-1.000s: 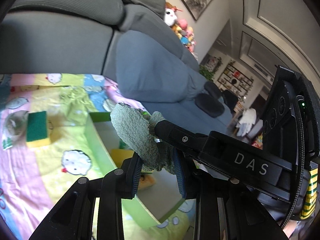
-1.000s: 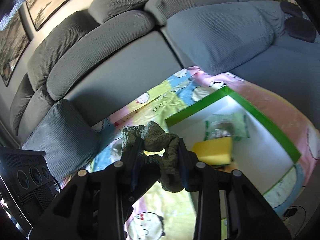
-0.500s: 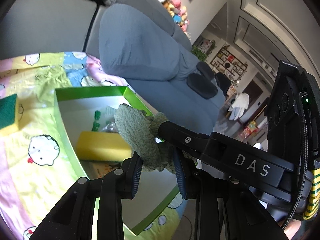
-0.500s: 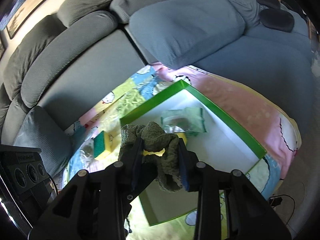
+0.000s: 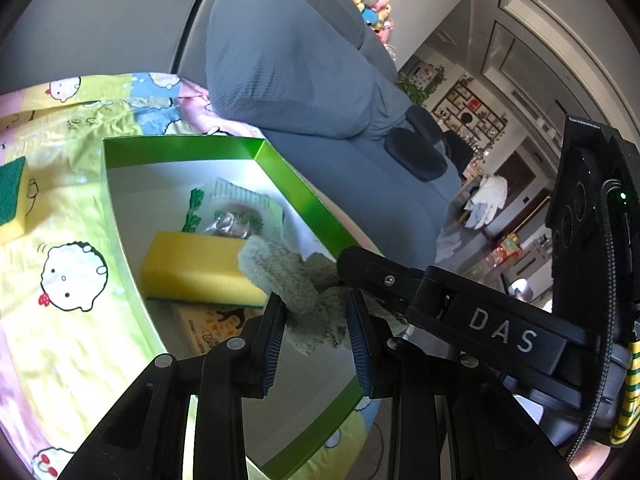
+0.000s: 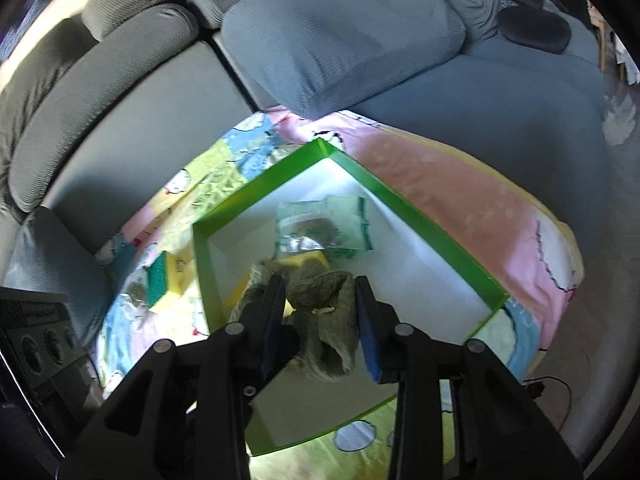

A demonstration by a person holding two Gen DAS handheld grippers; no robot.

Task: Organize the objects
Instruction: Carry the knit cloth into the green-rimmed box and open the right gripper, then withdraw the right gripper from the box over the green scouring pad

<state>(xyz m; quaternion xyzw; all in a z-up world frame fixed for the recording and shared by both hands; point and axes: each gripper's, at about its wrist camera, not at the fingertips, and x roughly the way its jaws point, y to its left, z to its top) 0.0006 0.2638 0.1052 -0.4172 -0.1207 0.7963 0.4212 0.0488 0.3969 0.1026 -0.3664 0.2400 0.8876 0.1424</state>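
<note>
Your green cloth [image 5: 308, 300] hid much of what lay under it: in the right wrist view it covered most of the yellow sponge [image 6: 304, 258] in the green box [image 6: 420, 224], and the box's near floor was washed out by glare. A printed card [image 5: 212, 328] under that sponge showed only a corner, its print unreadable.

Your left gripper [image 5: 316, 320] had its fingers narrow, pinching the cloth above the box's near half; your right gripper [image 6: 318, 312] was also closed on it, its jaws having just eased slightly apart with the cloth bunched between the pads. The right gripper's black finger reached in beside the cloth, touching it, and blocked the box's right wall in the left wrist view. Both grippers pointed downward into the box.

Farther in the box lay a clear packet [image 6: 324, 232] just behind the sponge. Outside the box's left wall, a second sponge [image 6: 164, 282], green-topped, sat on the cartoon-print sheet [image 5: 72, 280]. Behind the box stood the grey sofa [image 6: 320, 40]
</note>
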